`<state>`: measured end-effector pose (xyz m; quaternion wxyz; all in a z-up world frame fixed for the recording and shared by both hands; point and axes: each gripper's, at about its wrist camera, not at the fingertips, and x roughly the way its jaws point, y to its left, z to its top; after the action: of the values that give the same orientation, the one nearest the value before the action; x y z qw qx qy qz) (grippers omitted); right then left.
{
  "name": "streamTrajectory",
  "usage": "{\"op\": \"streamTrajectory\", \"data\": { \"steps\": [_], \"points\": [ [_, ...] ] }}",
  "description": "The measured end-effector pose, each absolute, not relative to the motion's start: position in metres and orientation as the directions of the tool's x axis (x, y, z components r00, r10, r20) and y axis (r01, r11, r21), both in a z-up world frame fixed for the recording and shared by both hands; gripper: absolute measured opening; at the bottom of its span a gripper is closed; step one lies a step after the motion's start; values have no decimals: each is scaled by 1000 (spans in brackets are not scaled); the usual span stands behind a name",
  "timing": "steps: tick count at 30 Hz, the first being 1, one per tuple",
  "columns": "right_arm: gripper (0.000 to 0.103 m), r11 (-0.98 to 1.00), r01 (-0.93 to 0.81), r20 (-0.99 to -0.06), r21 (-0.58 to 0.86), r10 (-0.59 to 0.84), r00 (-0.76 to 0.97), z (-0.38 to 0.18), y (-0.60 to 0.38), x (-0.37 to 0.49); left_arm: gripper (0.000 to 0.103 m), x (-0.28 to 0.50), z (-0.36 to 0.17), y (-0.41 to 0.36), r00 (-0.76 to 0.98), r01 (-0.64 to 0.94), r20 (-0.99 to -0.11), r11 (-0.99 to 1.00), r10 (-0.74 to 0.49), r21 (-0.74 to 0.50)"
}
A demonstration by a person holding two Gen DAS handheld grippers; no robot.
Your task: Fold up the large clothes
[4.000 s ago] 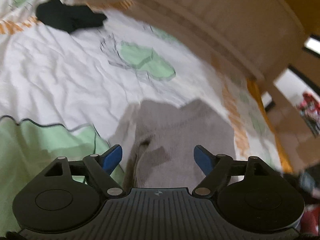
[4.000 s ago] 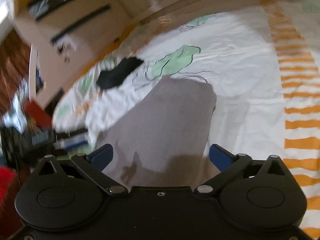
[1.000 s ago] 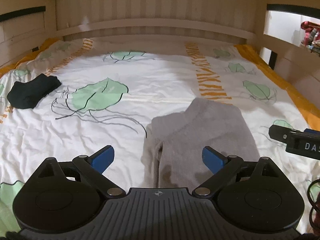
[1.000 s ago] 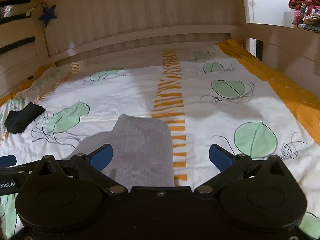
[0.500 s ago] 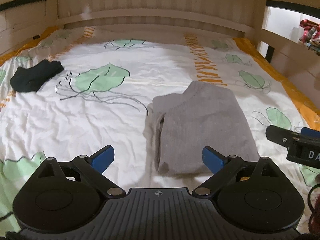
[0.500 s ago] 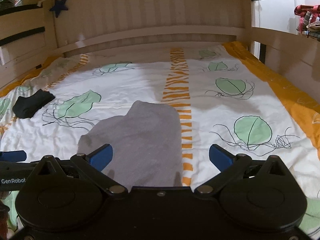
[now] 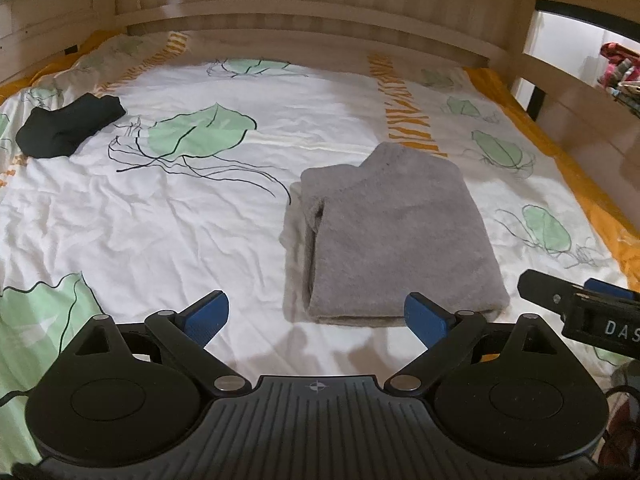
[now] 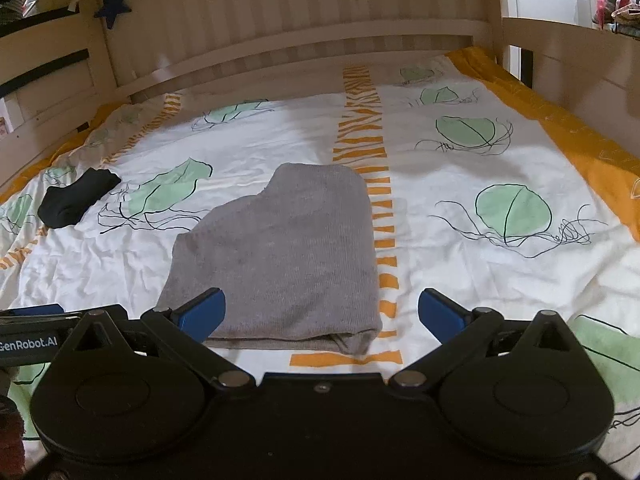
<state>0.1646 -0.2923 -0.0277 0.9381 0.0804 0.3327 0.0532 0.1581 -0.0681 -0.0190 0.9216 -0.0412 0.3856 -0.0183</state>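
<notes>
A grey knitted garment [image 7: 392, 236] [image 8: 288, 256] lies folded into a compact rectangle on the bed, flat and free of both grippers. My left gripper [image 7: 316, 316] hovers open just short of its near edge, blue fingertips spread wide with nothing between them. My right gripper [image 8: 320, 312] is also open over the garment's near edge, empty. In the left wrist view the right gripper [image 7: 580, 304] shows at the right edge; in the right wrist view the left gripper [image 8: 32, 320] shows at the left edge.
A folded black garment [image 7: 68, 128] [image 8: 76, 196] lies at the far left of the bed. The white sheet [image 7: 180, 220] has green leaf prints and orange stripes. Wooden bed rails [image 7: 320, 12] [image 8: 300, 40] enclose the far side and right.
Both grippers have pulled back and risen away from the folded grey garment, which stays put. More of the bed in front of the garment now shows.
</notes>
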Motion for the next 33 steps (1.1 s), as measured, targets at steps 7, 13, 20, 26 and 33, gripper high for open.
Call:
{"op": "streamTrajectory", "data": {
  "steps": [7,13,20,26,33],
  "points": [
    [102,982,-49,-616,183,154,772,-26,-291,163,96,155,-22,-70,689,1,-721,995,-73,-99],
    [102,981,-52,-624,186,159,765,-28,-291,164,96,154,-25,-70,674,5,-734,994,-81,-105],
    [102,980,-50,-631,193,163,759,-30,-291,164,96,153,-28,-73,658,8,-748,994,-89,-111],
    [102,977,-48,-633,207,171,755,-31,-292,164,96,153,-29,-74,647,4,-756,992,-99,-126],
    [102,974,-46,-637,221,180,750,-32,-293,164,96,153,-30,-74,647,-2,-756,992,-96,-128]
  ]
}}
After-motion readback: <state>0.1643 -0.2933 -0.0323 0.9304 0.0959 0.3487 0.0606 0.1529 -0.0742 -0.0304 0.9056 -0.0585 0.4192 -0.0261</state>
